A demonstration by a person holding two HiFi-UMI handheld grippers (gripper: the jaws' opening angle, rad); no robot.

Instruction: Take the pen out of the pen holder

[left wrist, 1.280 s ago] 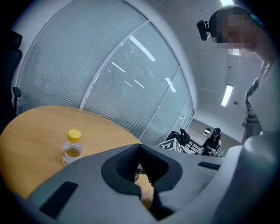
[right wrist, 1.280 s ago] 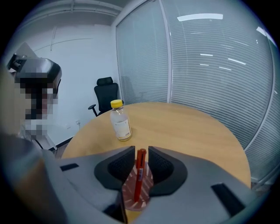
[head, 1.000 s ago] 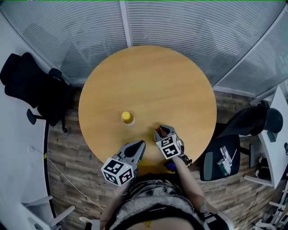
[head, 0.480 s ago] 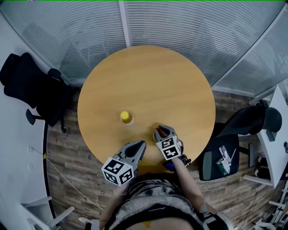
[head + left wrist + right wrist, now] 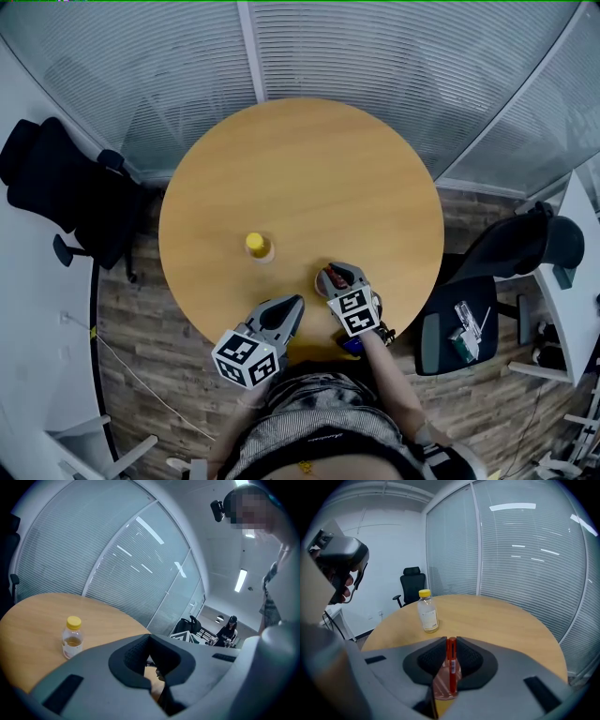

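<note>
A red pen [image 5: 451, 660] stands upright in a clear, pink-tinted pen holder [image 5: 444, 688] near the front edge of the round wooden table [image 5: 309, 169]. My right gripper [image 5: 451, 645] is shut on the pen's upper part, with one black pad on each side. In the head view the right gripper [image 5: 334, 277] covers most of the pen holder [image 5: 327, 281], and only a bit of red shows. The left gripper [image 5: 292, 304] hangs over the table's near edge, left of the right one. Its jaws [image 5: 150, 641] meet at the tip with nothing between them.
A small bottle [image 5: 255, 246] with a yellow cap stands left of the holder, also seen as the bottle [image 5: 427, 611]. A black office chair [image 5: 56, 187] is left of the table and another chair [image 5: 525, 248] is at the right. Glass walls with blinds curve behind.
The head view has shifted slightly. The right gripper stays shut on the pen at the holder, and the left gripper has barely moved.
</note>
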